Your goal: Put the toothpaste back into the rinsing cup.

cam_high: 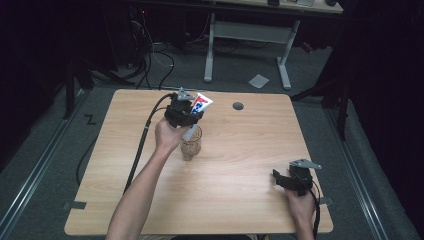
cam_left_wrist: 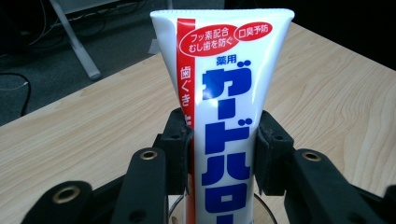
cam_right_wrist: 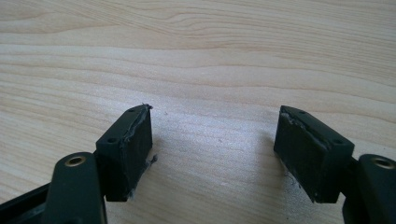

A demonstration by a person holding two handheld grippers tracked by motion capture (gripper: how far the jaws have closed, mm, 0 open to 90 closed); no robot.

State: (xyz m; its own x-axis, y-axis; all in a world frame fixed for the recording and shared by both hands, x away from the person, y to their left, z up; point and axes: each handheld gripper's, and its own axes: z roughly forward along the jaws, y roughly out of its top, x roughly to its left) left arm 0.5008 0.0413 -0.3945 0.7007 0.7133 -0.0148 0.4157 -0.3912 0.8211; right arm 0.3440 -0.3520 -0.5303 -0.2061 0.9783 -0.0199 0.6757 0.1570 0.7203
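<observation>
Left gripper view: left gripper (cam_left_wrist: pixel 223 154) clamped on a toothpaste tube (cam_left_wrist: pixel 224 93), long axis upright, crimped end above the pads, cap end directly below in the glass cup (cam_high: pixel 191 145); any lowering runs straight down that axis. Right gripper (cam_right_wrist: pixel 215 154) released, holding nothing, resting on the table (cam_high: pixel 240 175), well apart at the near right.

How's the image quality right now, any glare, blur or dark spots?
High view: table evenly lit, surroundings dark, glass soft and small. Left gripper view: tube sharp with mild glare, jaws slightly blurred. Right gripper view: wood grain crisp, faint shadows beside the pads.
</observation>
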